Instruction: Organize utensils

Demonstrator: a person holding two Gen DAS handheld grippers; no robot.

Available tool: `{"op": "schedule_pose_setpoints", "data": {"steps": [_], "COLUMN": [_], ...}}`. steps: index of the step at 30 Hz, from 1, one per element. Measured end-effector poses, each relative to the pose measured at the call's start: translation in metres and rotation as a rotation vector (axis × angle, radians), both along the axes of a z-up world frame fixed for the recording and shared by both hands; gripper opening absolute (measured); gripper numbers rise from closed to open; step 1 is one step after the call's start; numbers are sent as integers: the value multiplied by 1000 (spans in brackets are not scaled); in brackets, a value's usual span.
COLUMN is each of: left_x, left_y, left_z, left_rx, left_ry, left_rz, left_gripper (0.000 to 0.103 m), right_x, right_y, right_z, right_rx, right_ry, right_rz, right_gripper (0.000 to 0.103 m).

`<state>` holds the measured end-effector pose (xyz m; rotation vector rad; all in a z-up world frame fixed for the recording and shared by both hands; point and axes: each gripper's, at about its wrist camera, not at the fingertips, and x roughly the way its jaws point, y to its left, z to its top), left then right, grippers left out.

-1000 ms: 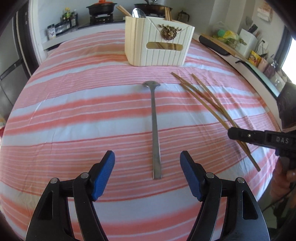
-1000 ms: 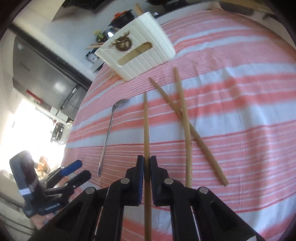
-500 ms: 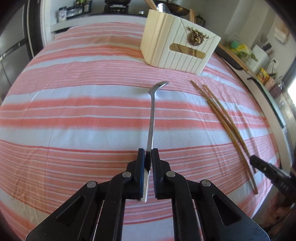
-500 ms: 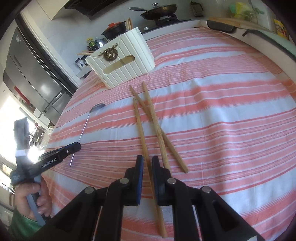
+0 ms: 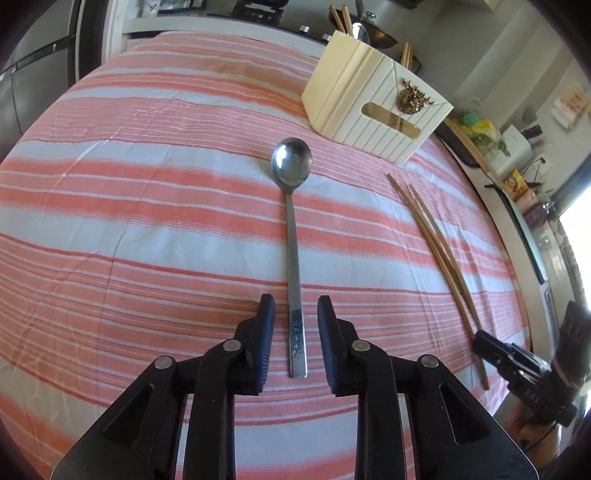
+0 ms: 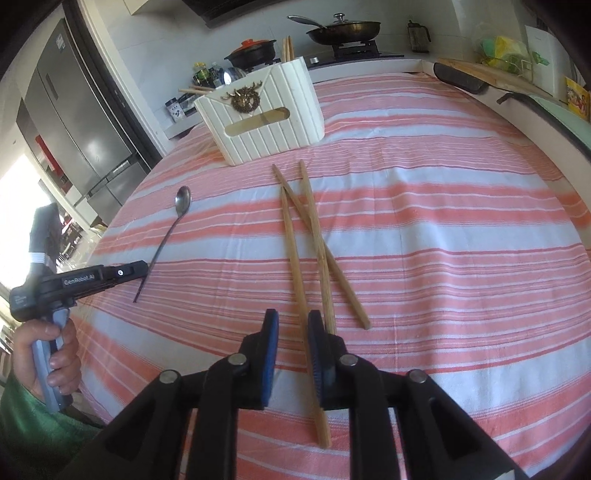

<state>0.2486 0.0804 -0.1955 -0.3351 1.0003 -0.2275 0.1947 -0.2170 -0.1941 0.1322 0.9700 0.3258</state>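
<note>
Spoon [image 5: 291, 236] lying on cloth [image 5: 147, 221], chopsticks [image 5: 436, 251] lying right of it, holder [image 5: 369, 110] standing behind both.

A lidded frying pan [image 6: 341, 26], a black pot [image 6: 252, 51] and a steel fridge [image 6: 74, 122] stand behind the striped tablecloth [image 6: 443, 221].

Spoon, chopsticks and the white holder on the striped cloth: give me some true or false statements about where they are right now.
1. The spoon lies flat on the striped cloth. True.
2. The left gripper clamps the spoon's handle. False: its jaws stand apart, the handle between them untouched.
3. Three chopsticks lie loose on the cloth. True.
4. The white holder is empty. False: chopsticks stick up out of it.
5. The right gripper has lifted a chopstick clear. False: jaws apart, chopstick lying on the cloth.
</note>
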Motion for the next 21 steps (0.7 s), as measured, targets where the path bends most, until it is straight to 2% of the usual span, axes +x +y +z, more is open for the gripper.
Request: {"op": "schedule_pose_setpoints", "data": {"steps": [3,6,8,10,11,15,20,21], "left_x": [-5,-8,-11,-14,-15,-17,-20,-21], "left_y": [-1,-1,0,4,5,7,3,2], "left_z": [2,3,4,4,4,3,3,2], "left_rx": [15,26,32,35,40,47,71,75], "left_ry": [-12,-17,-20,-24,-27,-45,-68,-73], "left_rz": [-5,-10,-12,-13,-11,-11,-20,-23], "left_gripper": [38,39,42,48,55,59,61,61], "right_x": [2,1,0,1,2,23,55,57], "right_y": [17,38,42,34,28,9,12,15], "right_z": [-1,2,7,18,25,38,14,9], "right_rx": [-7,8,-11,36,48,-68,-133,-150], "right_ry": [8,14,7,5,-6,-39,45,58], "right_rz": [71,170,176,160,146,83,146,163], "right_gripper": [24,24,24,24,24,24,23,20]}}
